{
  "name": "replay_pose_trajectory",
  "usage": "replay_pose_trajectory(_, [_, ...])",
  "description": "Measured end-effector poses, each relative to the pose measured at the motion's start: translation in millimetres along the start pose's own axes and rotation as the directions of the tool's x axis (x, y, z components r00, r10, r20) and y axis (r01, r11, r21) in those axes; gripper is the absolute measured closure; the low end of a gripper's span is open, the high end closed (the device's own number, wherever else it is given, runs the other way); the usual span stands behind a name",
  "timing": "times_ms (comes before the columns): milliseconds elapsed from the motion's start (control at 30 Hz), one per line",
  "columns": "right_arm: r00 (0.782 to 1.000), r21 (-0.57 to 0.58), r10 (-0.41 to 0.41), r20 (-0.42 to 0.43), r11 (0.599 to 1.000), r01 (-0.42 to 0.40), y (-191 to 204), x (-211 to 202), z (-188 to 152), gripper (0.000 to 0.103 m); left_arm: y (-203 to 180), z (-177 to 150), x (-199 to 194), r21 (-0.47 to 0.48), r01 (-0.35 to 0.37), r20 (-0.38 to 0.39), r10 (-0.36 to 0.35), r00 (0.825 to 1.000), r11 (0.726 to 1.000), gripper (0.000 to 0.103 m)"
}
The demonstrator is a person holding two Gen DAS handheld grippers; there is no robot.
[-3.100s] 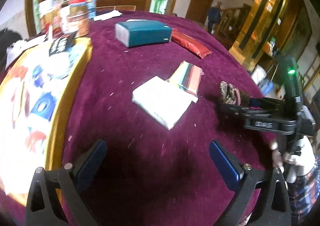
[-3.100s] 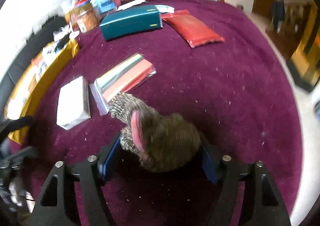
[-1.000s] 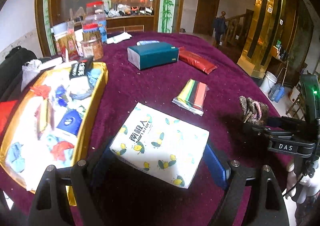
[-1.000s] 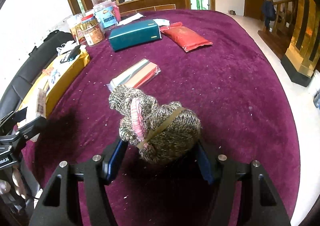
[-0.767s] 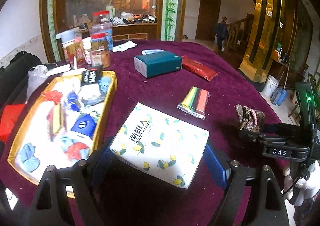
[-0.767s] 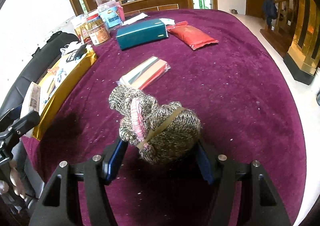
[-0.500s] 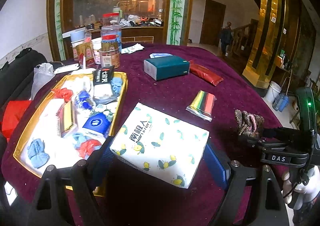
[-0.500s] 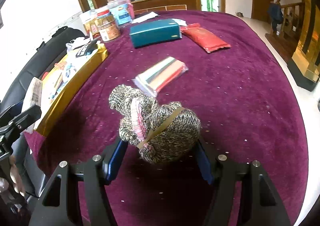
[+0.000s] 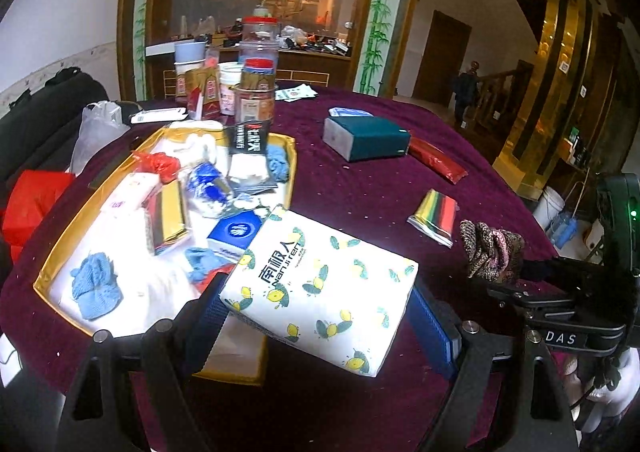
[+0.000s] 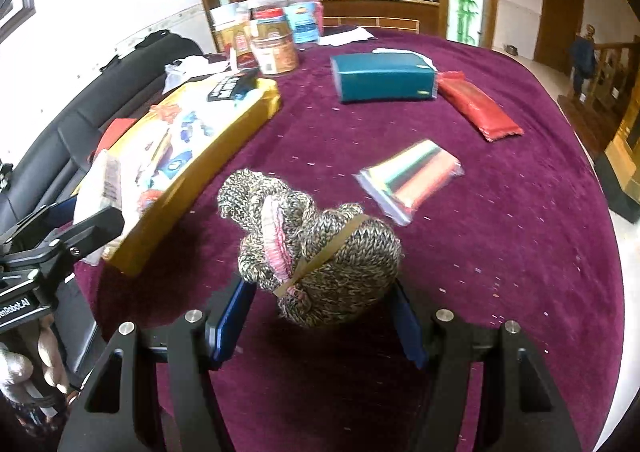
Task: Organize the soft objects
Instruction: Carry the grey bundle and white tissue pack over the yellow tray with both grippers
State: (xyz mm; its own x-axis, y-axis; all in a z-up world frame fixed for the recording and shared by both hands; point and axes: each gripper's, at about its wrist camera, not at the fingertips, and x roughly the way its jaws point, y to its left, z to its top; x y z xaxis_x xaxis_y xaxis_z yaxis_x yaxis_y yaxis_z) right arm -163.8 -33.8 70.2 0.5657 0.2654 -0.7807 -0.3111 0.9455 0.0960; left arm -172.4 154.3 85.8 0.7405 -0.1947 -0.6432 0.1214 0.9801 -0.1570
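Left gripper (image 9: pixel 316 326): jaws wide, clamped flat-sided on tissue pack (image 9: pixel 320 288), lifted clear of table (image 9: pixel 360 188). Pack: soft, light, squashy under pressure, slick film wrapper; best taken across the long flanks, as now. Right gripper (image 10: pixel 316 322): jaws about half spread, pinching knitted bundle (image 10: pixel 316 252), banded with elastic, raised off the cloth. Bundle: very light, springy, grippy yarn, nothing fragile; hold across the fat middle, not the loose tuft. Ahead-left of both: gold tray (image 9: pixel 52 272), already crowded, little bare floor near its close corner. Ahead of the right gripper: coloured packet (image 10: pixel 412 176); beyond, teal box (image 10: pixel 384 78) and red pouch (image 10: pixel 476 108). Open cloth between packet and tray, ample passage. Table edge falling away right; jars (image 9: pixel 256 92) crowding the far tray end.
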Motion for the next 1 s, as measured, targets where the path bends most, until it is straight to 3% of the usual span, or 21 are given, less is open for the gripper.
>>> replay_pose_trajectory(1000, [0.992, -0.180, 0.125, -0.026, 0.975, -0.127, 120.8, 25.9, 41.4, 0.039, 101.8, -4.1, -21.3, -0.191, -0.031, 0.037, 0.038, 0.999, 0.981, 0.015])
